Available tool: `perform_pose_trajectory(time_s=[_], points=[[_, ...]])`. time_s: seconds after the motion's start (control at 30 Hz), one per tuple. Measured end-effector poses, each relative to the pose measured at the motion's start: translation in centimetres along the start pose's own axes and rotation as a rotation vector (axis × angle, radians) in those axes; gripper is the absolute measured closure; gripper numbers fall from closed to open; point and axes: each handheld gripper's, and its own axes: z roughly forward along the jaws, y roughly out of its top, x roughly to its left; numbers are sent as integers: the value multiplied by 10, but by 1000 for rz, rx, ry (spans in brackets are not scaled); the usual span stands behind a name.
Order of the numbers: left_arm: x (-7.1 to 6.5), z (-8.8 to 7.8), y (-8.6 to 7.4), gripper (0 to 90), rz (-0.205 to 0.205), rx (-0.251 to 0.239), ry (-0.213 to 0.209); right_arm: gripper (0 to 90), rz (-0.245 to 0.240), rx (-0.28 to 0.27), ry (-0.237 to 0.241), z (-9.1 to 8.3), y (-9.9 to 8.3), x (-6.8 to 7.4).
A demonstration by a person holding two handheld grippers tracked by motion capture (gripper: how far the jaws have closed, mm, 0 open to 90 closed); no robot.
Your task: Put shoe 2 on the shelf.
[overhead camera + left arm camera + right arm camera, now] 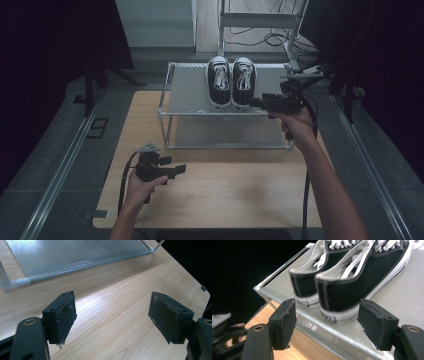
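The toes of both sneakers (352, 282) are cut off by the top edge of the right gripper view. The shoe rack (75, 257) runs past the top and left edges of the left gripper view. The left hand (234, 336) appears blurred and partly cropped.

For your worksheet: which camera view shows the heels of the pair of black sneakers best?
The right gripper view: the sneakers sit close, heels toward the camera, stitching and white soles clear, beyond the right gripper and its open fingers. The high view shows the pair small, from above, on the rack. The left gripper view gives table and rack edge.
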Motion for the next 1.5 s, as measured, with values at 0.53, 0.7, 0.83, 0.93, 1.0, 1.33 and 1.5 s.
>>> perform_pose_trajectory(time_s=[0.53,0.7,0.83,0.93,1.0,1.33,1.5], points=[[-2,-1,-1,223,8,2,5,313,-100,-31,42,-26,-93,-3],[-3,0,-1,223,20,7,4,313,-109,-25,47,-25,-112,-5],[-3,0,-1,223,18,8,4,309,-124,-6,44,-20,-125,-6],[-2,0,-2,223,24,15,6,309,-114,3,54,-15,-134,-7],[-2,0,-2,223,24,17,6,310,-111,18,52,-11,-139,-9],[-3,2,-3,222,30,22,12,305,-104,15,54,-11,-145,-11],[-2,4,-5,221,36,27,27,284,-94,8,65,-14,-154,-15]])
